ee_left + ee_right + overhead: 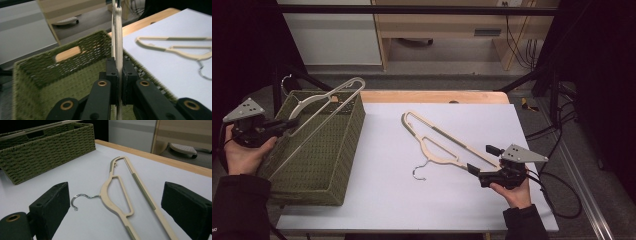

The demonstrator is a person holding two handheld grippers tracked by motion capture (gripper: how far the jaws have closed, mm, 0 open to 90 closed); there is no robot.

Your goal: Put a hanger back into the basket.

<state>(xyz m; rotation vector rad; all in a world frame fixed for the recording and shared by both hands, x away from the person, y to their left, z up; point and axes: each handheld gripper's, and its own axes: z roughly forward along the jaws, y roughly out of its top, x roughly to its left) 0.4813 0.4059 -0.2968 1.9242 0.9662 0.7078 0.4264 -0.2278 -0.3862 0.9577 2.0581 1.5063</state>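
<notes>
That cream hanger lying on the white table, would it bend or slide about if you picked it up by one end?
The hanger looks like thin rigid plastic, so probably stiff and light. Lifted by one end, it would likely swing. Its grey strips look grippy and may limit sliding.

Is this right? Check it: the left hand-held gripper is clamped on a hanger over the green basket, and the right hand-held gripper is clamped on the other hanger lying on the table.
Not quite. The right hand-held gripper is open: in the right gripper view its jaws stand wide apart around the second hanger, not pressing on it. The rest holds: the left hand-held gripper is clamped on a hanger over the green basket.
</notes>
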